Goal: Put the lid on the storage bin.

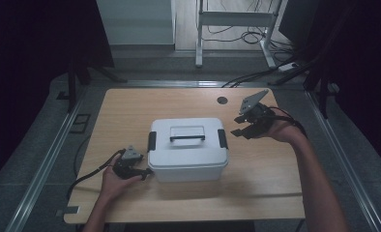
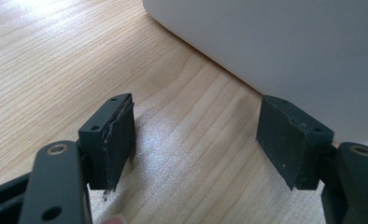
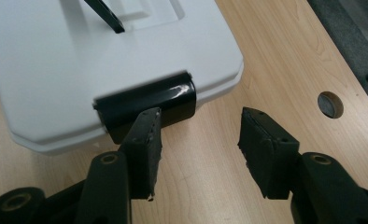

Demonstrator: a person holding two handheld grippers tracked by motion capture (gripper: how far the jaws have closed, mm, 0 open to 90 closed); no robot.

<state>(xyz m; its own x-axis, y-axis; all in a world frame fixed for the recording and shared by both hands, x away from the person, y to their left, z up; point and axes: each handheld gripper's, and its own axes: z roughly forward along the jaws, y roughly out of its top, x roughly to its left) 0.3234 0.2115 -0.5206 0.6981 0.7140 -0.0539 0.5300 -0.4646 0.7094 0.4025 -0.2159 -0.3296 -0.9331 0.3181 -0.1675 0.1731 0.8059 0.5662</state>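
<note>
1. The right gripper [image 1: 241,126] has its jaws apart with nothing between them, raised just beside the box's right black latch [image 3: 147,105].
2. The left gripper [image 2: 196,140] has its jaws apart over bare wood, low at the box's front left corner.
3. The white storage box [image 1: 187,150] sits mid-desk [image 1: 130,108], lid shut, handle [image 1: 187,137] flat; its contents are hidden.
4. A round cable hole [image 1: 222,100] lies beyond the box.

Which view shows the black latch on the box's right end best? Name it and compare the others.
The right gripper view: the black latch sits close and glossy just past the open right gripper. The high view shows that latch as a small dark tab on the white box. The left gripper view gives just a plain box wall.
</note>
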